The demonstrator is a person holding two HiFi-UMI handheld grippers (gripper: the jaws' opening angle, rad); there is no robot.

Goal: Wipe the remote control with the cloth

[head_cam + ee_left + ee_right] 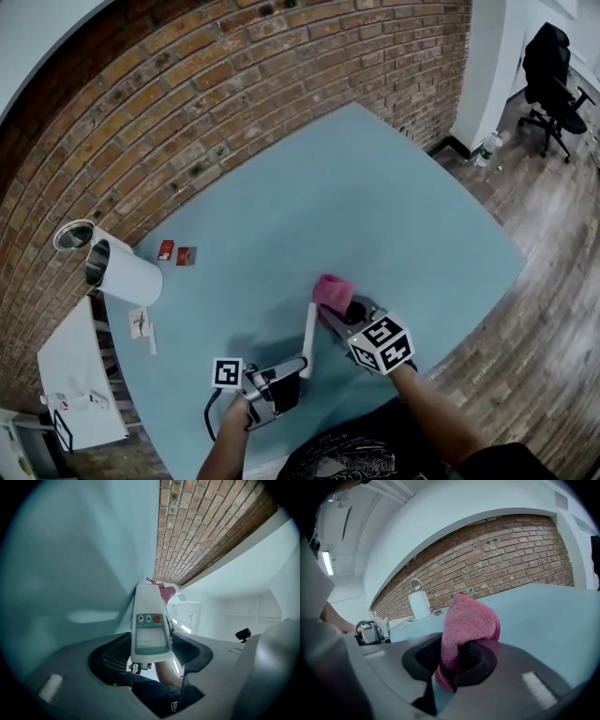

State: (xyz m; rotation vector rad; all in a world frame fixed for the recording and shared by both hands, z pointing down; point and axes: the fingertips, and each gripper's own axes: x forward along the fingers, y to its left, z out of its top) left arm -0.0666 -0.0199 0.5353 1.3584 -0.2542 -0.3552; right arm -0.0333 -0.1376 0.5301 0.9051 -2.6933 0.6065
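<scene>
The pale blue worktop [375,206] carries two white cylindrical canisters [122,270] at its left corner. Their mouths are dark, and what they hold cannot be made out. Over the near edge, the left tool [298,367] grips the lower end of a long white remote control [307,339], with its small screen, two arrow keys and orange button showing. The right tool [339,314] pinches a folded pink cloth [332,292] just beside the remote's far end.

cloth [168,592]: mostly behind remote [150,620] | red items [186,255]: too small to identify
</scene>
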